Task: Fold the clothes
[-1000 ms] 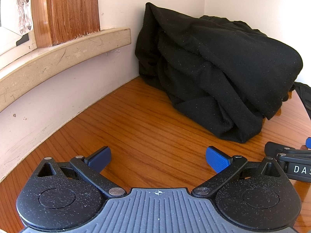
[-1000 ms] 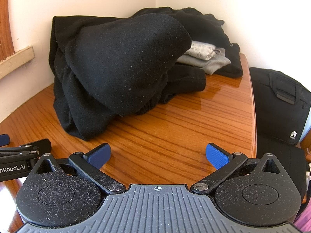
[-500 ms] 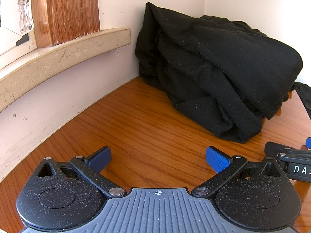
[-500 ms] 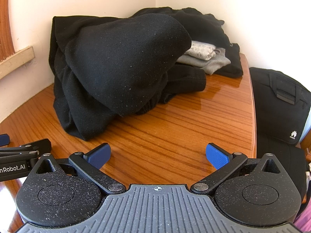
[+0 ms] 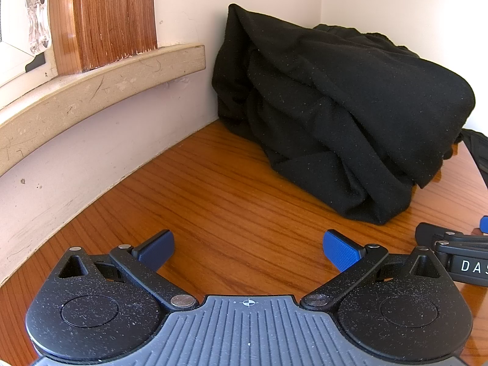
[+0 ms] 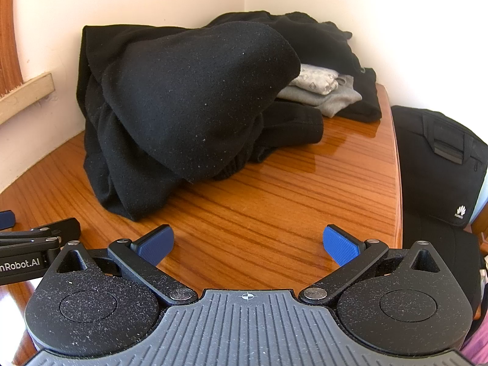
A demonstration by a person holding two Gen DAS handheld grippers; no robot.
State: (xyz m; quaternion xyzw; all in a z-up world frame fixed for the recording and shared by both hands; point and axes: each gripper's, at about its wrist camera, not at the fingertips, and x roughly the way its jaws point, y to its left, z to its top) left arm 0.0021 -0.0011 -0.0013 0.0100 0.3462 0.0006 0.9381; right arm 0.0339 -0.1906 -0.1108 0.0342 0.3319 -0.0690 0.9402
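Against the corner where the two white walls meet, we see the heap of black clothes (image 5: pixel 335 116) slumped on the wooden table (image 5: pixel 219 201), well ahead of both grippers and touched by neither. Our left gripper (image 5: pixel 248 248) sits low over bare wood with its blue pads spread wide, nothing between them; our right gripper (image 6: pixel 248 244) is likewise spread and empty, just beside the left one. From the right wrist view we make out folded grey garments (image 6: pixel 323 91) lying behind the black heap, on more dark cloth. A beige ledge (image 5: pixel 100 82) runs along the left wall under a wooden panel (image 5: pixel 113 15). Off the table's right edge rests a black laptop bag (image 6: pixel 439 158) with a white Huawei logo. On the gripper bodies we read "DAS" in the left view and "nRobot.AI" in the right.
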